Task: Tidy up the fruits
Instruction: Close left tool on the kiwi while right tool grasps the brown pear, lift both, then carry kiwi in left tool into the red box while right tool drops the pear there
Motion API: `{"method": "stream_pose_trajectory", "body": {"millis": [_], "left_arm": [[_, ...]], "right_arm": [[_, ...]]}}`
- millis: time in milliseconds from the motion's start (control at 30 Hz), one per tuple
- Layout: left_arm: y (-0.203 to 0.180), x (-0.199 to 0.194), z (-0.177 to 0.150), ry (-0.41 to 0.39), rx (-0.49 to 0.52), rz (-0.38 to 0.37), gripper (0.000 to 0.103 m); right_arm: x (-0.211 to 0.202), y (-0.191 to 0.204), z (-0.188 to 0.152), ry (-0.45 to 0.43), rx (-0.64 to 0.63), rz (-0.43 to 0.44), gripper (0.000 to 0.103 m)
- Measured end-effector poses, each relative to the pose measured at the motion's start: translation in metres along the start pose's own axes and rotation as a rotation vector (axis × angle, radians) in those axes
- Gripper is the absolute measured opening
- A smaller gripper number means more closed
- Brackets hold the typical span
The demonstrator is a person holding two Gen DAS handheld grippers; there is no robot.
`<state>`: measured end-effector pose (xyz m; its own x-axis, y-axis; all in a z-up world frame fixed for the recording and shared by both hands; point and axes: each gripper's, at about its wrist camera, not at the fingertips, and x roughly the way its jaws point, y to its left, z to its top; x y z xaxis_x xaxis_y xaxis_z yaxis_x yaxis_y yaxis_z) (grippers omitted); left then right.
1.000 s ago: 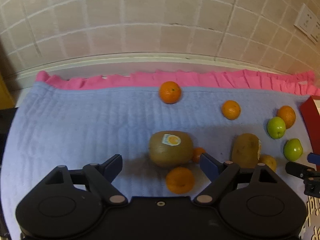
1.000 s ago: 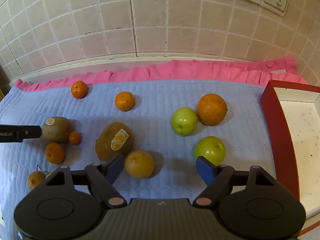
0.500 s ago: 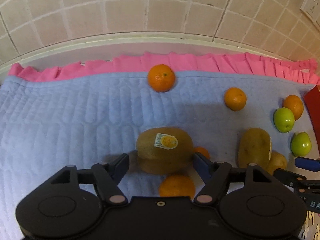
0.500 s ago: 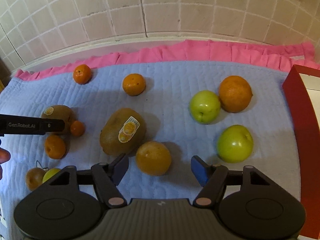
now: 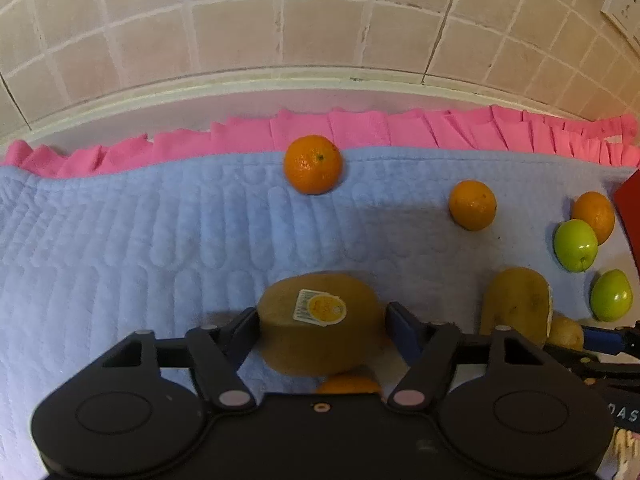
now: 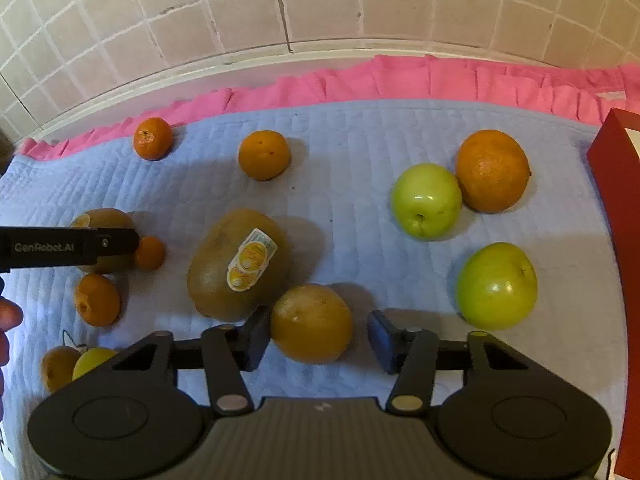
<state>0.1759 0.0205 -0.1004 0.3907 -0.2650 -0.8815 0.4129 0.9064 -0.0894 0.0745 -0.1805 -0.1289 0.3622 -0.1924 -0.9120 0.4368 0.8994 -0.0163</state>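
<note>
Blue-padded left gripper (image 5: 320, 316) closes around a kiwi (image 5: 320, 332); right gripper (image 6: 316, 334), beside that kiwi, closes around an orange (image 6: 311, 323). Next: firm grips, then lifts.

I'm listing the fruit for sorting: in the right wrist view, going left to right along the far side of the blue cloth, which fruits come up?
Small mandarin → second mandarin → green apple → large orange.

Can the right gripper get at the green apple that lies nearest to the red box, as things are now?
Probably not right away. The right gripper is closing around a yellowish-orange fruit, so its jaws are taken. The green apple lies clear beside it on the blue cloth, with nothing between them, so afterwards the way looks free.
</note>
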Motion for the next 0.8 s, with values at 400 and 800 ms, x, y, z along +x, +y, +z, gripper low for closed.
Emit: {"method": "stream_pose_trajectory", "body": {"millis": [400, 800], "left_arm": [[-0.003, -0.026, -0.009, -0.066, 0.014, -0.014, 0.078], [-0.107, -0.115, 0.032, -0.299, 0.237, -0.194, 0.078]], "right_arm": [[-0.027, 0.005, -0.001, -0.068, -0.019, -0.037, 0.042], [-0.146, -0.064, -0.008, -0.302, 0.138, -0.125, 0.042]]}}
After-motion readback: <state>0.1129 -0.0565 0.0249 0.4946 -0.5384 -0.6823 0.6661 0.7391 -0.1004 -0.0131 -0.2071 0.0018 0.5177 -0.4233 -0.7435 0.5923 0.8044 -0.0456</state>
